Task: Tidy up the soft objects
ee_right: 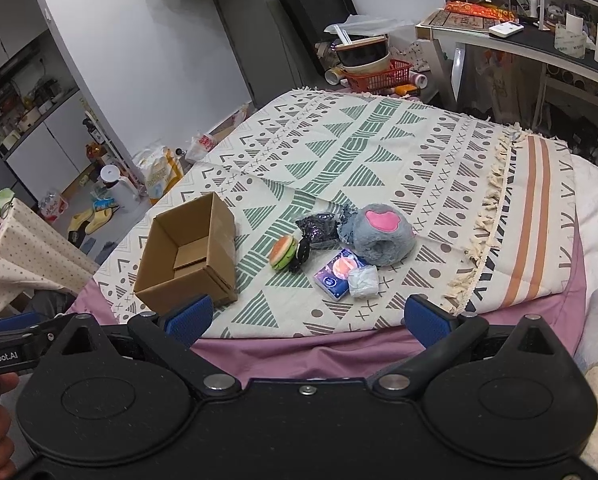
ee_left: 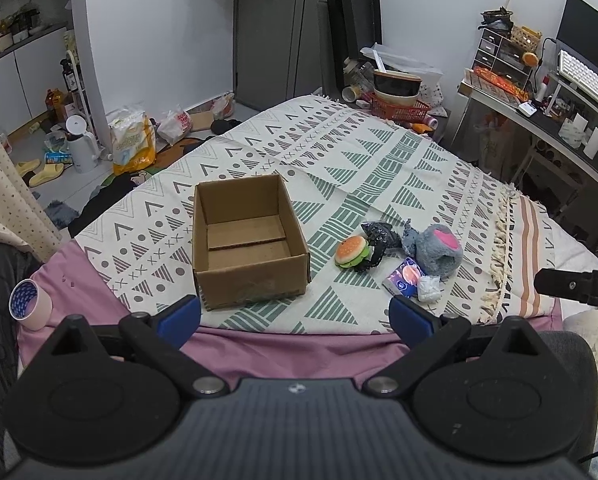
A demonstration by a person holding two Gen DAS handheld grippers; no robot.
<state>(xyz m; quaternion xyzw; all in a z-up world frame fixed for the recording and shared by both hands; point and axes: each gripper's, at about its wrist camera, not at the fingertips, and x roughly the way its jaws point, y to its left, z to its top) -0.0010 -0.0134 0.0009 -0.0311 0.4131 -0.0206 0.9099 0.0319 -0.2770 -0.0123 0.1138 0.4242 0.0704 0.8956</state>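
The left gripper [ee_left: 295, 314] and right gripper [ee_right: 307, 318] both gape wide, holding nothing. Ahead of the left stands the empty cardboard box [ee_left: 247, 240], long axis running away; ahead-right cluster the burger plush [ee_left: 352, 251], grey paw slipper [ee_left: 437, 249] and tissue pack [ee_left: 405, 277].

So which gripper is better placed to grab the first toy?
Probably the right. The right gripper, open, points almost straight at the plush paw and burger toy. The left gripper, also open, faces the box.
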